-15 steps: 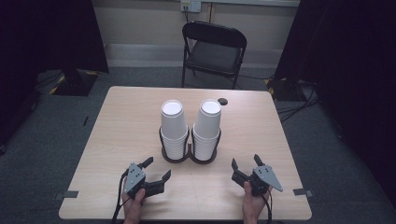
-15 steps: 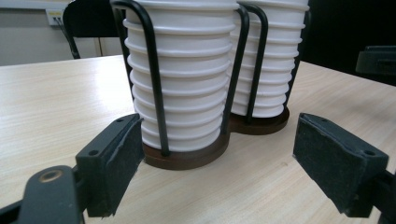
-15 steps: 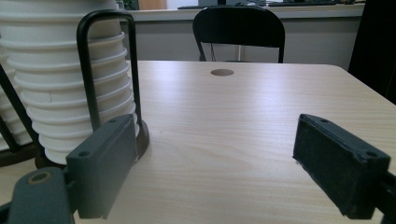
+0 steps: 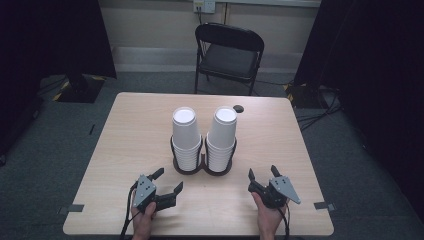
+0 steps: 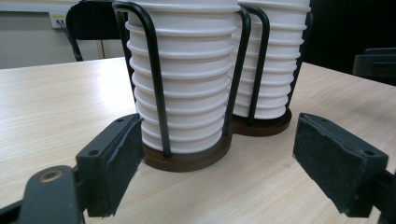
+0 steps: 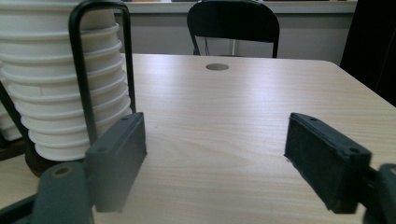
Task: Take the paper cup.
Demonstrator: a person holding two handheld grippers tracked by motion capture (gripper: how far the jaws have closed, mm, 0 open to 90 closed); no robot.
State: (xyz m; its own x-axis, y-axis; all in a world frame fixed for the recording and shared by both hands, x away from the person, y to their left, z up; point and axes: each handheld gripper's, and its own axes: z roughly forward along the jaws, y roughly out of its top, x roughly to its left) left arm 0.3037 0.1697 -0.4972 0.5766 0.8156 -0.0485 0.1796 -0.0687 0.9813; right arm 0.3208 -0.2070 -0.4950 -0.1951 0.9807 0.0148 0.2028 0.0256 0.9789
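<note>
Two tall stacks of white paper cups, one on the left [image 4: 186,137] and one on the right [image 4: 221,135], stand side by side in a black wire holder with round dark bases [image 4: 202,168] at the middle of the table. My left gripper [image 4: 169,178] lies on the table in front of the left stack, open and holding nothing. In the left gripper view its pads [image 5: 119,161] frame the left stack [image 5: 187,70], a short way off. My right gripper [image 4: 262,171] rests at the front right, open, with bare table between its pads [image 6: 121,149]. The right stack [image 6: 56,84] stands to its left.
The light wooden table [image 4: 130,130] has a small dark round spot [image 4: 238,108] behind the cups. A black folding chair [image 4: 229,52] stands beyond the far edge. Dark curtains hang on both sides, and cables lie on the floor at the right.
</note>
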